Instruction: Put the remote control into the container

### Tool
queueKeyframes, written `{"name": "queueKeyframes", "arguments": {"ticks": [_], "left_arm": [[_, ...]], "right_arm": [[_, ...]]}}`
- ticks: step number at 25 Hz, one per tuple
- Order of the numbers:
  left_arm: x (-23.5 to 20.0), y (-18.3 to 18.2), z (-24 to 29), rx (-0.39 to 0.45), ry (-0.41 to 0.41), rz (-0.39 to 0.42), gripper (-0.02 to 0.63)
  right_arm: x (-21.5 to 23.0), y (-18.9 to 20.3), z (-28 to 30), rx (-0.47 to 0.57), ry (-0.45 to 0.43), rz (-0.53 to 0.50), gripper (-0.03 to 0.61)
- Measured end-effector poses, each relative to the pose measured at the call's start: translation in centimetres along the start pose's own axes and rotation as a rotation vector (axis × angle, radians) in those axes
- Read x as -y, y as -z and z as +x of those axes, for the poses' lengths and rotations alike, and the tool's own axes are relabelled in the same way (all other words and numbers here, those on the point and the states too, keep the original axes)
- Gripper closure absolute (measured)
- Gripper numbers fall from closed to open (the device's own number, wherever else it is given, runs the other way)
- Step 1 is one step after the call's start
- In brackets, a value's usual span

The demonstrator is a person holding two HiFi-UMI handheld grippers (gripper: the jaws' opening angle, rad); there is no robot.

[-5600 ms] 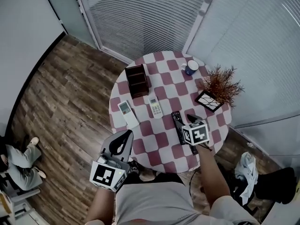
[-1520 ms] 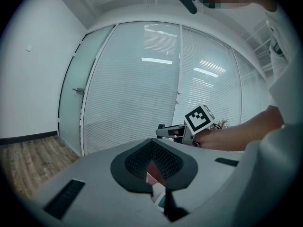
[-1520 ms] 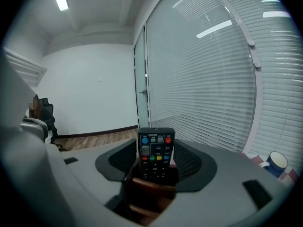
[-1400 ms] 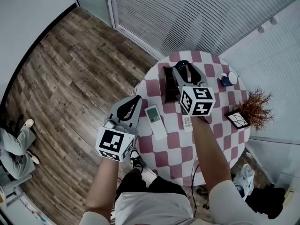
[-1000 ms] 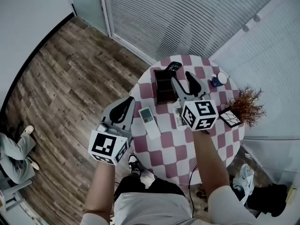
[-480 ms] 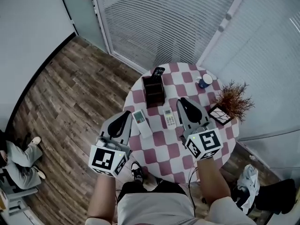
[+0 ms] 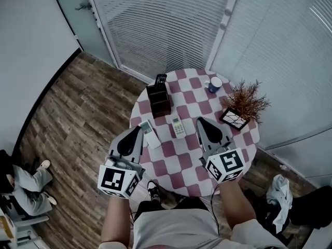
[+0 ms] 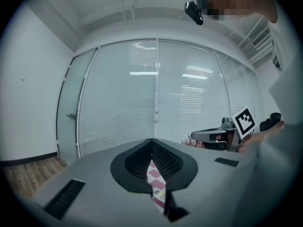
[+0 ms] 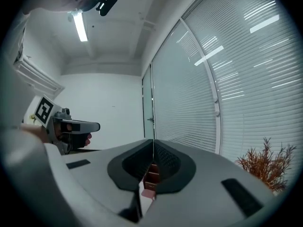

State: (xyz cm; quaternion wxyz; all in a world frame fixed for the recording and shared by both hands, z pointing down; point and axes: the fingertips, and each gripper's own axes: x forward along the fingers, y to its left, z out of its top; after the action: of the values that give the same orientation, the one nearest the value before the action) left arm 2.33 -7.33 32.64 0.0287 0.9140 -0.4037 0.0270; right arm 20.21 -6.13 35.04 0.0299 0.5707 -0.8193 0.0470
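The dark brown container (image 7: pixel 158 99) stands at the far left of the round checkered table (image 7: pixel 179 162). A black remote control (image 7: pixel 161 79) stands upright in it, its top sticking out. My right gripper (image 7: pixel 199 120) hangs over the table's near right part, well short of the container; its jaws have just been closing and are shut with nothing between them. The left gripper (image 7: pixel 139 130) hovers at the table's near left edge, shut and empty. In the right gripper view, the container (image 9: pixel 150 176) shows just beyond the jaw tips (image 9: pixel 153 141).
Two white remotes (image 7: pixel 149 133) (image 7: pixel 178 126) lie between the grippers and the container. A mug (image 7: pixel 213 83) stands at the far side, and a dried plant (image 7: pixel 245 98) with a small framed tile (image 7: pixel 233 118) at the right. Blinds and a wood floor surround the table.
Both grippers have drawn back from the container toward the near edge of the table. The right jaws went from open to shut. The black remote stays standing in the container.
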Motion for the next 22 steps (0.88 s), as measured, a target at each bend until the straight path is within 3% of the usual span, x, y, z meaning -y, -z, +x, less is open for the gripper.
{"name": "queueKeyframes", "arguments": {"ticks": [11, 22], "left_arm": [[0.5, -0.4, -0.6, 0.016, -0.005, 0.008, 0.604], [-3.7, 2.0, -3.9, -0.005, -0.099, -0.028, 0.604]], "right_arm": [[-0.6, 0.1, -0.8, -0.022, -0.003, -0.015, 0.561], [-5.8, 5.9, 5.6, -0.263, -0.141, -0.043, 0.557]]}}
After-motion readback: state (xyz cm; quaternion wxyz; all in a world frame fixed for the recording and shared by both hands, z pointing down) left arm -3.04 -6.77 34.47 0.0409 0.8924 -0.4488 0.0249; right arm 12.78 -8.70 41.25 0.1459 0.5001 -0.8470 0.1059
